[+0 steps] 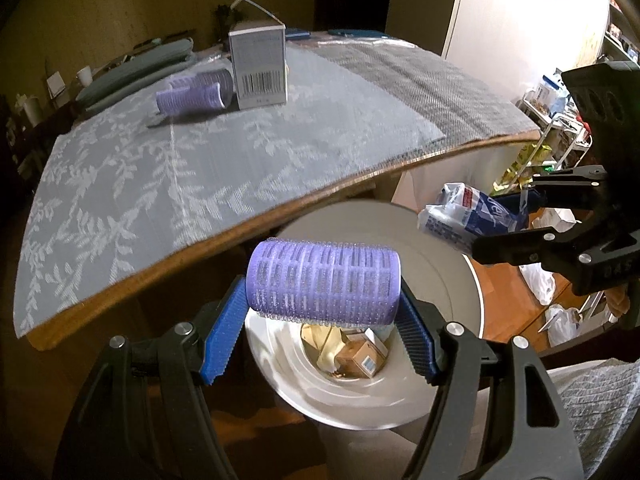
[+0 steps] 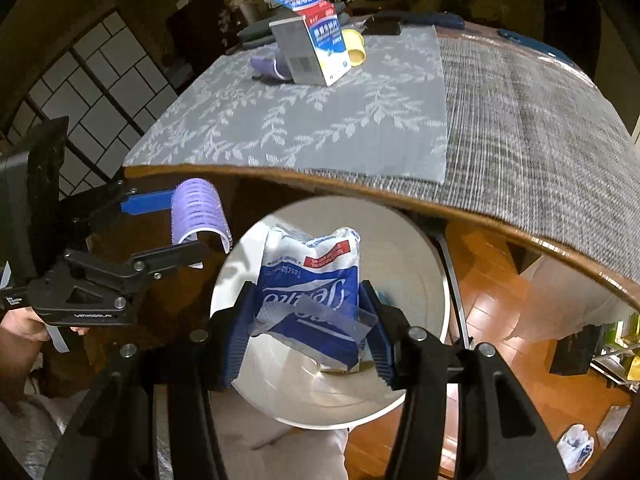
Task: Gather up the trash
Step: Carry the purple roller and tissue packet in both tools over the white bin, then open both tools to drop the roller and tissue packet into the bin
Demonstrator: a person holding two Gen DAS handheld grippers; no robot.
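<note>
My left gripper (image 1: 322,312) is shut on a purple hair roller (image 1: 323,282), held crosswise over the open mouth of a white round bin (image 1: 460,292). Cardboard and paper scraps lie inside that bin. My right gripper (image 2: 307,330) is shut on a crumpled blue-and-white tissue packet (image 2: 310,280) above the same bin (image 2: 416,248). Each gripper shows in the other's view: the right gripper (image 1: 508,220) with the tissue packet (image 1: 468,216), the left gripper (image 2: 176,224) with the hair roller (image 2: 198,216). On the table stand a grey carton (image 1: 259,66) and more purple rollers (image 1: 192,94).
The table (image 1: 360,172) has a leaf-patterned grey mat (image 1: 200,160) and a woven grey mat (image 2: 528,120); its wooden edge overhangs the bin. A yellow cup (image 2: 354,46) lies behind the carton (image 2: 310,46). Plastic bags (image 1: 560,320) lie on the wooden floor (image 2: 500,312) to the right.
</note>
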